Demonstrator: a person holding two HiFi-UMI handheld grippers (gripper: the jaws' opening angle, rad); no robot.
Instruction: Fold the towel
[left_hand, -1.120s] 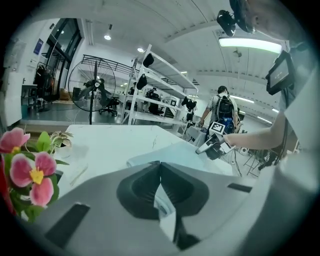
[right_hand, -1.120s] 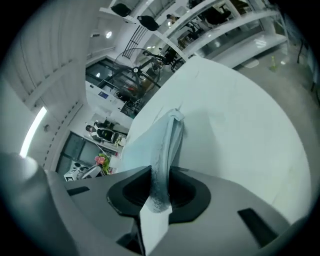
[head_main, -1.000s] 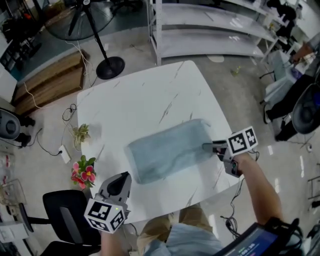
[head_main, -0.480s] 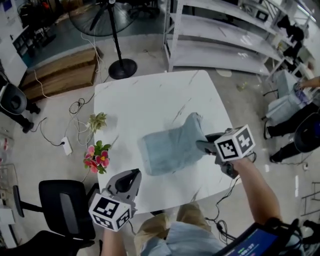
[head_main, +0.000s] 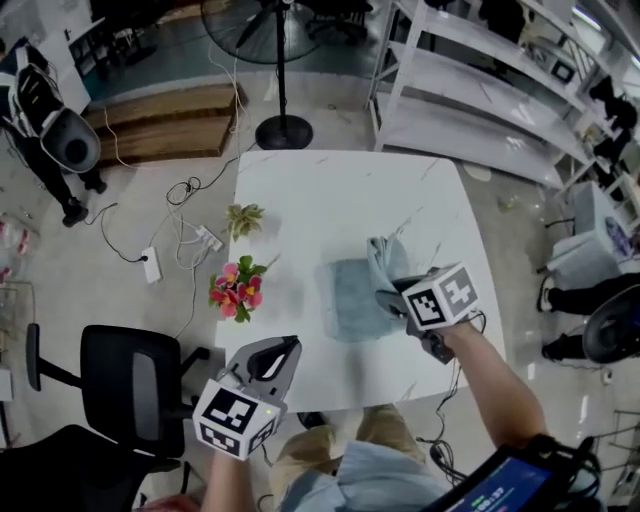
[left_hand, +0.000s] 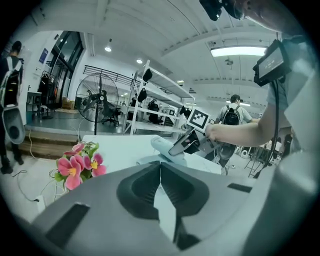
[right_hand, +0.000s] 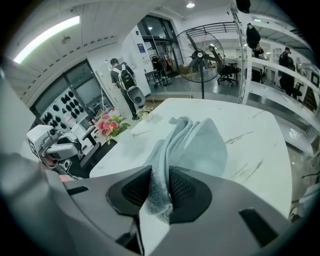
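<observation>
Workshop w/ pale floor; a white marble-look table (head_main: 330, 210) fills the middle of the head view, mostly bare across its far half & left-centre, so there is free room there. Beyond the far edge stand a pedestal fan (head_main: 283, 130) & white shelving (head_main: 470, 100); a black office chair (head_main: 130, 375) sits off the near-left corner, cables on the floor beside it. Pink flowers (head_main: 237, 290) & a small green plant (head_main: 243, 217) sit at the table's left edge. No containers. The towel (head_main: 352, 295), pale blue-grey, is on the table's right half, closer to the right edge: its left part lies flat, its right side is pulled up in a bunched fold. R gripper (head_main: 388, 297) angles down over that side, jaws clamped narrow on the raised fold, cloth visibly pinched between the pads in the right gripper view. L gripper (head_main: 288, 345) is held off the table's near edge, left of the towel & well apart from it, pointing roughly toward it, jaws closed together w/ nothing in them.
</observation>
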